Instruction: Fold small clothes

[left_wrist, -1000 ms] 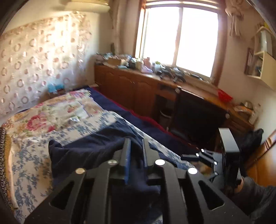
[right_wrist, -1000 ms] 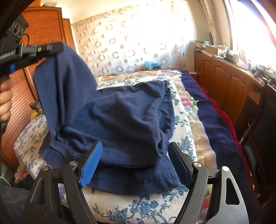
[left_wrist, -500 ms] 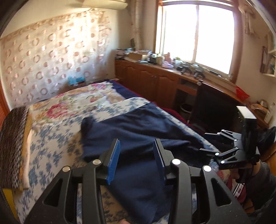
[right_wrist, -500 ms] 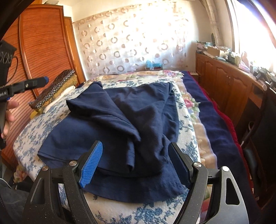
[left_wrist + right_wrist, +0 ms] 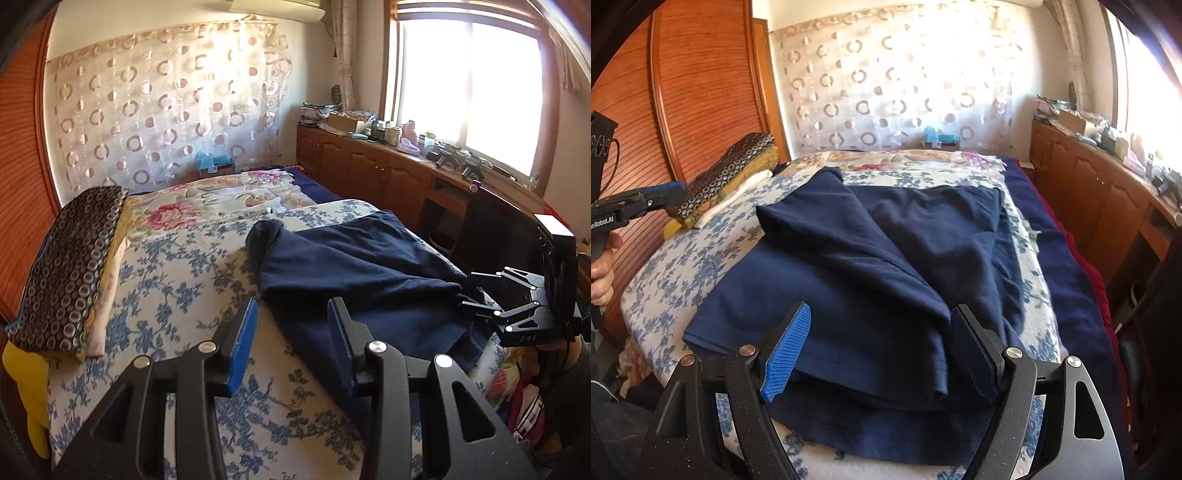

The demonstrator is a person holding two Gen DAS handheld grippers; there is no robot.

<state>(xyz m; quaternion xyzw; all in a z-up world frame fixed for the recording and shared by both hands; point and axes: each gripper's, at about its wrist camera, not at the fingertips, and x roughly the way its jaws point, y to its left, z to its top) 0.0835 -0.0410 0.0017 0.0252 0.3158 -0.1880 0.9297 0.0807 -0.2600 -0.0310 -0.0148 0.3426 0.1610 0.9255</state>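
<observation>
A navy blue garment (image 5: 886, 258) lies on the floral bedsheet (image 5: 683, 266), with one side folded diagonally over the middle. My right gripper (image 5: 882, 310) hovers open above its near hem, and the pads do not press on the cloth. In the left wrist view the same garment (image 5: 351, 266) lies ahead and to the right. My left gripper (image 5: 292, 306) is open over the bare sheet at the garment's left edge, nothing between its fingers. From the right wrist view the left gripper (image 5: 665, 194) hangs off the bed's left side, apart from the cloth.
Folded patterned blankets (image 5: 70, 266) are stacked at the bed's left edge, against a wooden wardrobe (image 5: 701, 92). A cluttered wooden cabinet (image 5: 369, 166) runs under the window on the right. A dark chair (image 5: 495, 229) stands beside the bed.
The left gripper held up one side of the garment, laid it across the middle and let go. It then opened and drew back left off the cloth. The right gripper shifted only slightly.
</observation>
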